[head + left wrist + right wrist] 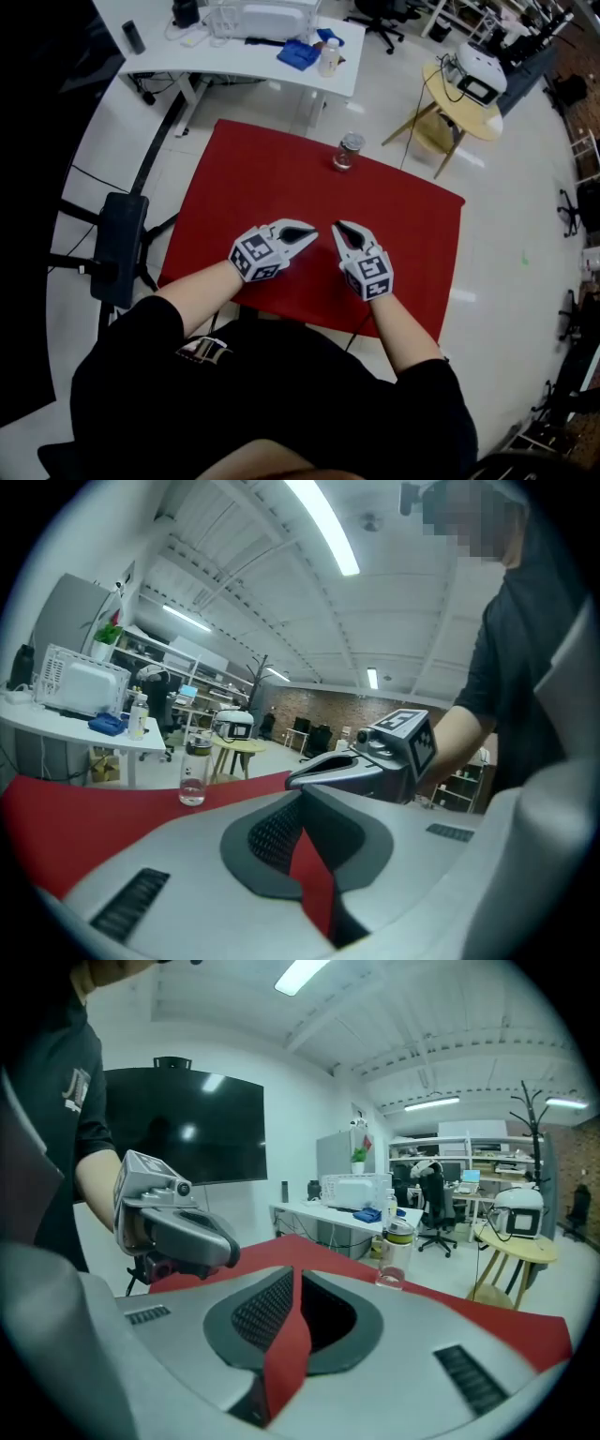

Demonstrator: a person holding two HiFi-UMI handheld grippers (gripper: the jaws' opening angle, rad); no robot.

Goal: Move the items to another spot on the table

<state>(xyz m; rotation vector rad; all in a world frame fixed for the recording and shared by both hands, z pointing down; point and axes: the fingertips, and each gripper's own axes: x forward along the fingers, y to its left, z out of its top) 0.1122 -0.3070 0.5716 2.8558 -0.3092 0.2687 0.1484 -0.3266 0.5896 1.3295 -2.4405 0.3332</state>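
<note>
A clear bottle [348, 151] with a grey lid stands upright near the far edge of the red table [272, 178]. It also shows in the left gripper view, bottle [193, 771], and in the right gripper view, bottle [395, 1252]. My left gripper [314, 232] and right gripper [337, 227] hover side by side over the near half of the table, tips pointing at each other and almost touching. Both are shut with nothing between the jaws. The bottle is well beyond both of them.
A white desk [244, 52] with a white appliance, a blue item and a small bottle stands behind the table. A round yellow side table [464, 108] is at the back right. A black stand [117, 246] sits close to the table's left side.
</note>
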